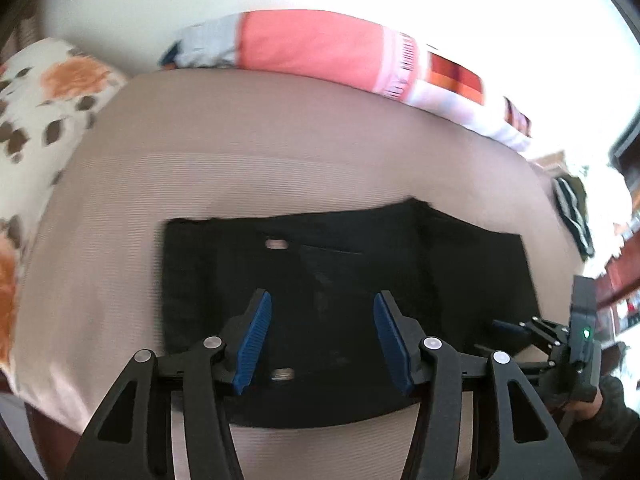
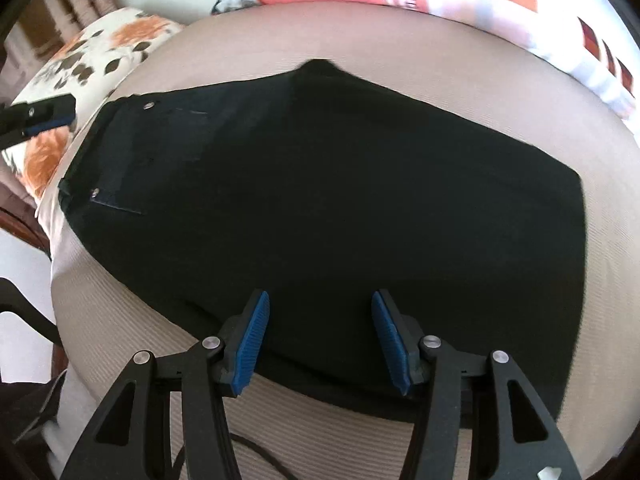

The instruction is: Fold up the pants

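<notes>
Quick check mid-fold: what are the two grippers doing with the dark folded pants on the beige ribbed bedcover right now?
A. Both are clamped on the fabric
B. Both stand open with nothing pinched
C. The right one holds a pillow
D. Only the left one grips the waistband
B: the left gripper and the right gripper both show blue pads set apart above the dark folded pants, pinching nothing.

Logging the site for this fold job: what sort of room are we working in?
Most likely a bedroom: the black pants lie on a bed with a beige ribbed cover, a floral pillow at one end and a pink patterned pillow along the wall.
</notes>
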A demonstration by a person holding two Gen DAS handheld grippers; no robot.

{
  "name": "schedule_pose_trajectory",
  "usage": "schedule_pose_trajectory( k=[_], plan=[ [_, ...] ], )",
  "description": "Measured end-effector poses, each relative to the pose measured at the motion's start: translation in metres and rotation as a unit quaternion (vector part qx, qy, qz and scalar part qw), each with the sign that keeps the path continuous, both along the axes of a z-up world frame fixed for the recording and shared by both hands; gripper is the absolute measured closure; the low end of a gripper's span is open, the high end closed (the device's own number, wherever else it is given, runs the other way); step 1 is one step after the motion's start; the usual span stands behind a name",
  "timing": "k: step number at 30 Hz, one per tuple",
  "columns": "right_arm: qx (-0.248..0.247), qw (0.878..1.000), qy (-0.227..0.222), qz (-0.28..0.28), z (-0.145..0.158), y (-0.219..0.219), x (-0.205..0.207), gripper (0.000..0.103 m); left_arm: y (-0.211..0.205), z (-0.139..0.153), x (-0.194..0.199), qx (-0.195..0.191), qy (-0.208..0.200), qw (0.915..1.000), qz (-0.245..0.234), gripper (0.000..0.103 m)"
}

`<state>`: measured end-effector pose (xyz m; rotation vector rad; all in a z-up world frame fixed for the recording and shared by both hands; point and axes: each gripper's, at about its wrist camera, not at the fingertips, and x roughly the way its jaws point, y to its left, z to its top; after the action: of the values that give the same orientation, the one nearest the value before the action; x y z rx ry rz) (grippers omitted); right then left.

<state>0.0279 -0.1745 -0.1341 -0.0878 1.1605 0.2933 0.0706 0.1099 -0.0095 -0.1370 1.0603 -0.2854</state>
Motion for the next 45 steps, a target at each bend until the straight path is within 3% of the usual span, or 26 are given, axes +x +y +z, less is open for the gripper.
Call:
schedule_pose_trajectory(
  k=[4, 9, 16, 20, 28, 32, 38, 45],
  plan=[
    [0.027, 0.999, 0.01, 0.034, 0.0, 0.021, 0.002, 0.051, 0.046, -0.006, 0.003, 0.001, 0.015, 0.9996, 0.025, 0.046],
    [0.068, 0.997, 0.015, 0.042, 0.007, 0.023, 0.007, 0.051, 0.101, -0.033, 0.004, -0.053, 0.054, 0.9956, 0.056, 0.044],
    [0.131, 0.991, 0.006, -0.01, 0.023, -0.002, 0.017, 0.047, 0.138, -0.078, 0.017, -0.151, 0.111, 0.9801, 0.067, 0.044],
    [0.123, 0.992, -0.004, -0.04, 0.026, -0.009, 0.02, 0.046, 0.144, -0.093, 0.028, -0.176, 0.125, 0.9751, 0.052, 0.044],
    [0.102, 0.991, 0.002, -0.089, 0.022, -0.016, 0.02, 0.046, 0.154, -0.123, 0.045, -0.267, 0.155, 0.9506, 0.029, 0.044],
    [0.092, 0.988, -0.01, -0.121, 0.026, -0.021, 0.024, 0.046, 0.151, -0.127, 0.053, -0.28, 0.163, 0.9461, -0.011, 0.044],
    [0.094, 0.986, -0.02, -0.137, 0.029, -0.018, 0.033, 0.046, 0.154, -0.141, 0.066, -0.347, 0.182, 0.9199, -0.022, 0.044],
    [0.091, 0.988, -0.016, -0.126, 0.024, -0.008, 0.038, 0.046, 0.131, -0.132, 0.068, -0.315, 0.141, 0.938, -0.038, 0.045]
  ],
)
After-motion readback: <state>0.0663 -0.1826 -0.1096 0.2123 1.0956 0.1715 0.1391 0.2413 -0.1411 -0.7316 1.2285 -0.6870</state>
